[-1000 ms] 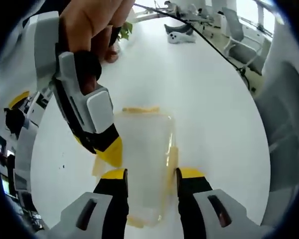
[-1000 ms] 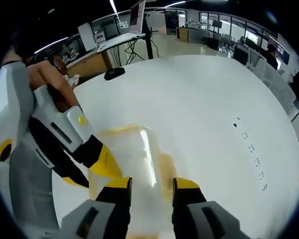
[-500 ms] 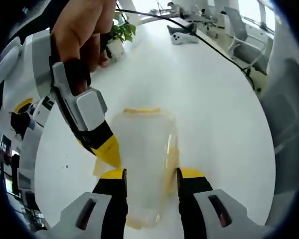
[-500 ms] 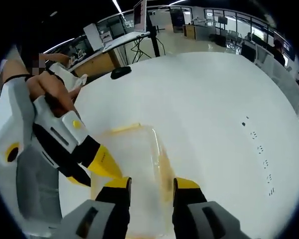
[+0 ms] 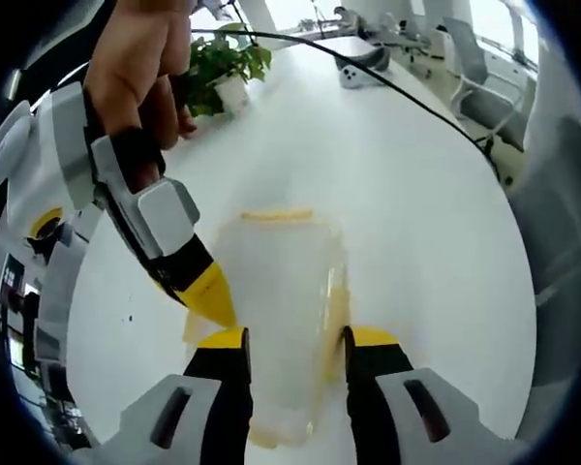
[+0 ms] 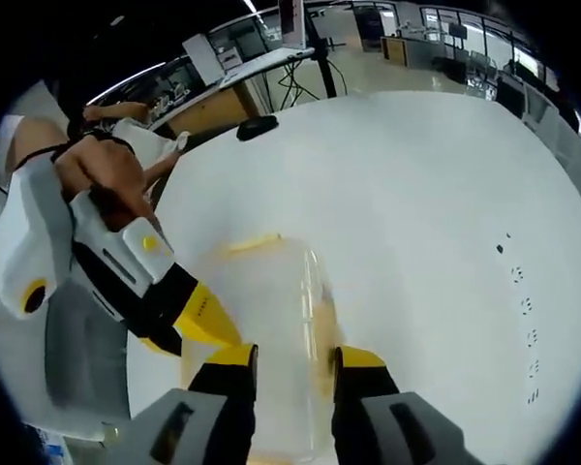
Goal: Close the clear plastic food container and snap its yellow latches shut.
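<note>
The clear plastic container [image 5: 286, 291] lies on the white table [image 5: 426, 223] with its lid on. Yellow latches show at its far end [image 5: 276, 214] and along its right side [image 5: 337, 310]. My left gripper [image 5: 295, 337] is open, its yellow-tipped jaws held over the container's near half. From the left, the right gripper [image 5: 208, 291], held by a hand, puts its yellow tip against the container's left edge. In the right gripper view the container [image 6: 266, 320] lies under my open right gripper [image 6: 292, 356]. The left gripper [image 6: 205, 318] touches the container's left side there.
A potted plant [image 5: 223, 68] stands at the table's far left. A black cable [image 5: 416, 97] crosses the table toward a white and black device [image 5: 363, 63]. Office chairs [image 5: 465, 48] stand beyond the table. A black object [image 6: 257, 126] lies near the far edge, with desks behind it.
Both views have shifted a little with the hands. The container has stayed in place, and both pairs of jaws keep the same gap over it.
</note>
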Demonstrator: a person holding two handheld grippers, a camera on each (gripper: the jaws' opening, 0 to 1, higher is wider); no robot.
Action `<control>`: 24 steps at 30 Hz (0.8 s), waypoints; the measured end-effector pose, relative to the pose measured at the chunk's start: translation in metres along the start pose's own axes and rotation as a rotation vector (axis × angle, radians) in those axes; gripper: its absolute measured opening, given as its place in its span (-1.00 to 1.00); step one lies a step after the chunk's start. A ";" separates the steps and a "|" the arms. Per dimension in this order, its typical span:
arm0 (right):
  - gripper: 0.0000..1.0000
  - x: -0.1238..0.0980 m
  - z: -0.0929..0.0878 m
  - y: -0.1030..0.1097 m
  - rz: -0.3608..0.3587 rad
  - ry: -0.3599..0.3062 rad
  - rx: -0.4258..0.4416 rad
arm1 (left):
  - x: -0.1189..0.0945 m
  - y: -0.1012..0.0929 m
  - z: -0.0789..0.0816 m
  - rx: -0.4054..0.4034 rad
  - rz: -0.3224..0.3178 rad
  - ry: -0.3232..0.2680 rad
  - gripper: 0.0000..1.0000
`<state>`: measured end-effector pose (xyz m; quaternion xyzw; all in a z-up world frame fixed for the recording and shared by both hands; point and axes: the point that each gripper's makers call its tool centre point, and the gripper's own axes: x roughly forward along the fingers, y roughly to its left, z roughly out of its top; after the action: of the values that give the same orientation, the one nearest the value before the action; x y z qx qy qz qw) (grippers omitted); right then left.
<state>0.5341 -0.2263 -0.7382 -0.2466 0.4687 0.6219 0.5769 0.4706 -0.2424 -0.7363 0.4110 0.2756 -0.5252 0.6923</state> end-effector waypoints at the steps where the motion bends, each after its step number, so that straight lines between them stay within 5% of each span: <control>1: -0.46 0.000 0.000 0.000 0.003 0.010 0.001 | 0.000 0.000 0.000 0.003 0.003 0.006 -0.32; 8: -0.51 0.004 -0.002 0.000 0.040 0.111 0.011 | 0.002 0.000 -0.002 -0.011 0.023 0.007 -0.38; 9: -0.53 0.004 -0.003 0.003 0.072 0.121 0.006 | -0.004 0.018 -0.008 0.055 0.119 0.063 -0.40; 10: -0.55 0.001 -0.011 0.001 0.073 0.148 0.026 | 0.001 0.004 -0.005 -0.002 0.056 0.049 -0.40; 15: -0.53 0.004 -0.007 0.001 0.071 0.089 0.016 | -0.001 0.001 -0.004 0.003 0.048 0.033 -0.39; 24: -0.48 0.003 -0.003 0.001 0.062 0.087 0.006 | 0.000 -0.003 0.000 0.021 0.056 0.032 -0.35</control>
<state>0.5313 -0.2270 -0.7419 -0.2569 0.5027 0.6266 0.5372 0.4678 -0.2426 -0.7371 0.4339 0.2695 -0.5021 0.6979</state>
